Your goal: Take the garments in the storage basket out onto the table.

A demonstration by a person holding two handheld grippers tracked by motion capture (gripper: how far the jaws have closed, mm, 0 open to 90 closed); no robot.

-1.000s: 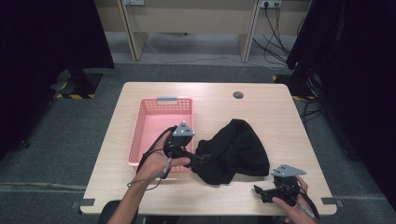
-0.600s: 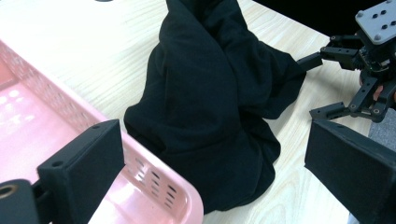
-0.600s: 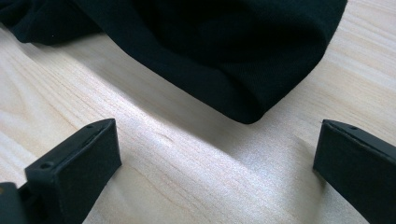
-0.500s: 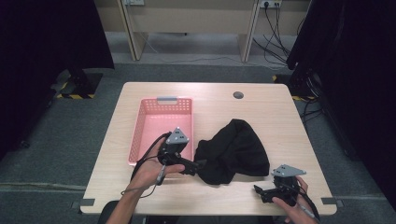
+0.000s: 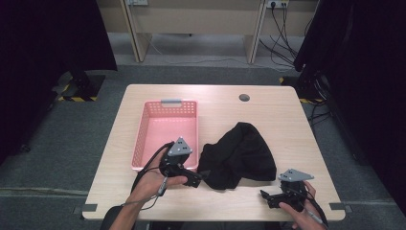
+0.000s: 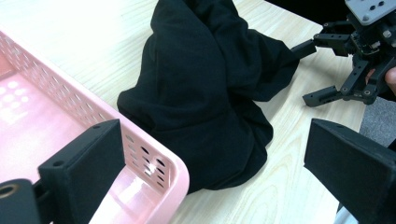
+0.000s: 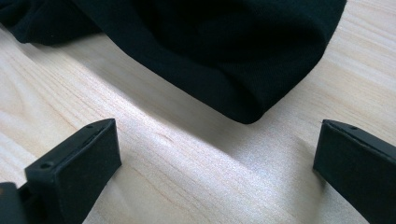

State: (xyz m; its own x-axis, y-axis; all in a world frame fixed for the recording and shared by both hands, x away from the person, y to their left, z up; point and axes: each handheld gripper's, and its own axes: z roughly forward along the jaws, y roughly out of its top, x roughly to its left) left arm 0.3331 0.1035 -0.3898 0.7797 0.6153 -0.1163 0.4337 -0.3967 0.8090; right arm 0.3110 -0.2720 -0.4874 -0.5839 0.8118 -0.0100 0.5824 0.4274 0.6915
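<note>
One pink basket [image 5: 166, 134] sits left on the surface [image 5: 268, 108], nothing in it. The left tongs [image 5: 195, 179], released, hover at its near right corner beside crumpled black cloth [image 5: 239, 155]; the right tongs [image 5: 266, 197], released, hover near-right.

A light wooden table [image 5: 268, 110] carries a pink basket [image 5: 143, 129] beside crumpled black cloth [image 5: 242, 153].

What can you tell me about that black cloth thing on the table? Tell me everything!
The black cloth is soft, matte fabric, crumpled into a lumpy heap with folds, not spread flat. It lies on the wooden table, just right of the pink basket, its near edge up against the basket's corner. The left tongs are open right at its edge, and the right tongs are open just short of it. Nothing is gripping it.
</note>
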